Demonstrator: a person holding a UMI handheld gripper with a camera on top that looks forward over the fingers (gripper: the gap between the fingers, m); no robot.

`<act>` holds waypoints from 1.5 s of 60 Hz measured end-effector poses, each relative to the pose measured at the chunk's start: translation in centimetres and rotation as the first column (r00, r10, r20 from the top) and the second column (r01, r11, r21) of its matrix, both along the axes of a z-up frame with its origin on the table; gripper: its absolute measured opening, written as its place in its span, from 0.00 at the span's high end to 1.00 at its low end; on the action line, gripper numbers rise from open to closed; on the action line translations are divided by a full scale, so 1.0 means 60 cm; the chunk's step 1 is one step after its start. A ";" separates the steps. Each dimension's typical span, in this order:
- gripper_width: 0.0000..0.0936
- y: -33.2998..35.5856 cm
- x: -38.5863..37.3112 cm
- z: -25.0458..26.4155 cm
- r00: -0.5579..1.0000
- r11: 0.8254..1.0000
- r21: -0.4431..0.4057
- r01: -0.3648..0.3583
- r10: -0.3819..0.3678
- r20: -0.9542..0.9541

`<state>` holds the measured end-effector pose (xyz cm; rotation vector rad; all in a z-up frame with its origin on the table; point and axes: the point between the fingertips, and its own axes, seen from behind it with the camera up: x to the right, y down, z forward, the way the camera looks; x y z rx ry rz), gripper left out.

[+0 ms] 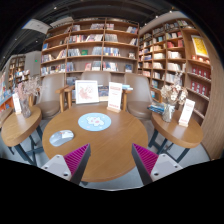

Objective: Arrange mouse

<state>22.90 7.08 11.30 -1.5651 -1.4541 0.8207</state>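
While bookshelves (95, 45) ring the room, the tool (109, 160) gapes above a round wooden table (110, 140).

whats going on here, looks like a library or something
A person holds a handheld gripper above a round wooden table in a room lined with bookshelves. Its jaws are open and hold nothing. Beyond them on the table lie a round light-blue mat and, off to one side, a small pale object that may be the mouse. Nothing is being touched yet.

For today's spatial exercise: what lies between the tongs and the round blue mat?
Bare wooden table only, in the gripper view; the open tongs sit short of the mat.
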 end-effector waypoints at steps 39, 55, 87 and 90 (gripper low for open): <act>0.09 -0.369 -0.043 -0.121 0.979 0.982 -0.049 -0.182 0.185 0.085; 0.09 -0.407 -0.101 -0.175 0.977 0.984 -0.074 -0.165 0.173 0.123; 0.09 -0.420 -0.230 -0.206 0.974 0.988 -0.107 -0.111 0.130 0.186; 0.09 -0.421 -0.243 -0.204 0.972 0.988 -0.105 -0.117 0.135 0.191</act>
